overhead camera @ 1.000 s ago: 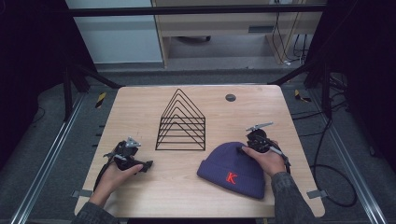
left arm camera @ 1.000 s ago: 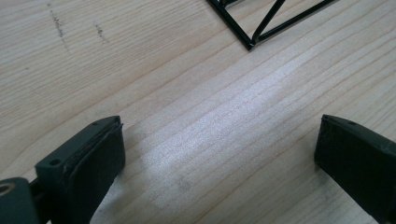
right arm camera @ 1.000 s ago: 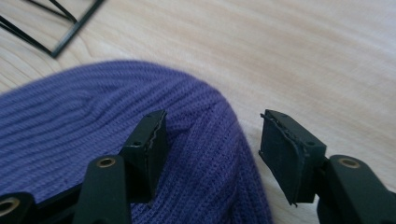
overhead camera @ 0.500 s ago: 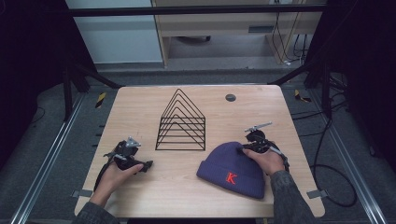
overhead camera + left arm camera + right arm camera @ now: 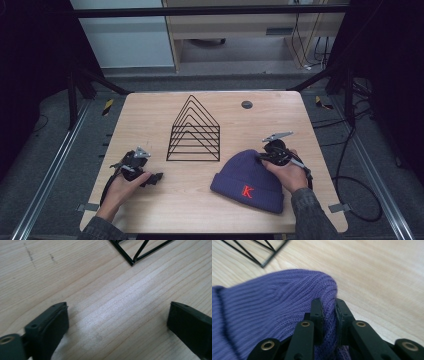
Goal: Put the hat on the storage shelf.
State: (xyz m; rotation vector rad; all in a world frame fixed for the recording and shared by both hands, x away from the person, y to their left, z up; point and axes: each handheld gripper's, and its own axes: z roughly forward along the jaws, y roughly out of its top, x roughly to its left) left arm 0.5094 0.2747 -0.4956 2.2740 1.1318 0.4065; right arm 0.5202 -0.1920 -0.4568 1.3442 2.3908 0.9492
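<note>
While my right gripper (image 5: 328, 308) pinches crown of purple knit beanie (image 5: 248, 180), jaws just closed tight on fold of fabric. Beanie lies flat on counter (image 5: 270, 115), near right front, red K on cuff facing me. Left gripper (image 5: 117, 322) rests on bare wood at left front, jaws wide apart, nothing between. Black wire rack (image 5: 194, 131) stands mid-counter, between both hands, just beside beanie.

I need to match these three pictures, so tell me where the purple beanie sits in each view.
High view: purple beanie lies at lower right of the table, its crown under the right gripper.
Left gripper view: no beanie here, just bare wood.
Right gripper view: it covers the left and centre, a fold pinched between the jaws.
Shared landmark: the black wire rack.
</note>
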